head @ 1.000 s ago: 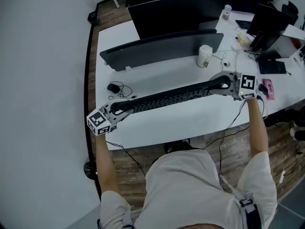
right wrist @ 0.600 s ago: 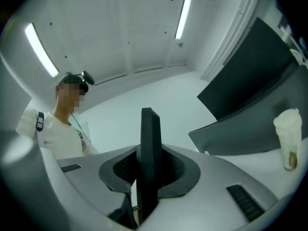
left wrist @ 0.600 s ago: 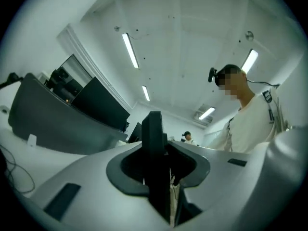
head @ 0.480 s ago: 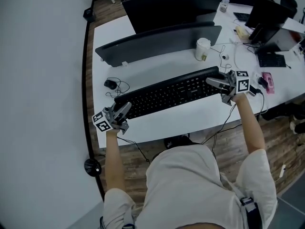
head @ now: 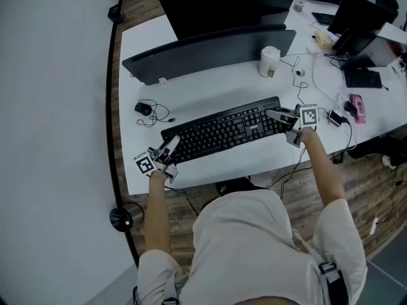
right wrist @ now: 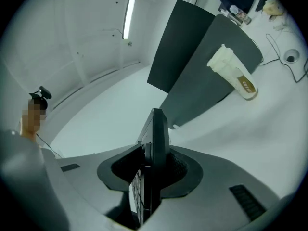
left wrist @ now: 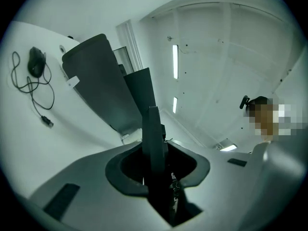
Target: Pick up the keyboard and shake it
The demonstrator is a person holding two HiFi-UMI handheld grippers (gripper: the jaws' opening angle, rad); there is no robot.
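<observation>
The left gripper [head: 166, 150] was clamped on the left end of the black keyboard [head: 222, 132]; in the left gripper view the thin edge of the board stood upright between the two jaws, with both pressed against it. The right gripper [head: 275, 115] was at the right end of the keyboard. Its jaws had just been opening, and the end of the board was between them, but the pads seemed to stand a little off it and no longer to squeeze it. Each gripper was carried by one bare arm of the person, who stood at the near side. The keyboard lay flat with the keys up, slightly slanted, its right end farther than its left, on the near part of the white table [head: 216, 94], not far from the near edge. Far from it stood a long, dark, curved monitor [head: 210, 51], and a second monitor [head: 216, 5] was behind that one. A pale paper cup [head: 269, 62] stood beside the right end of the first monitor. To the far left of the keyboard a black mouse [head: 142, 108] lay with its loose cable. A wooden floor [head: 356, 189] was visible round the table.
</observation>
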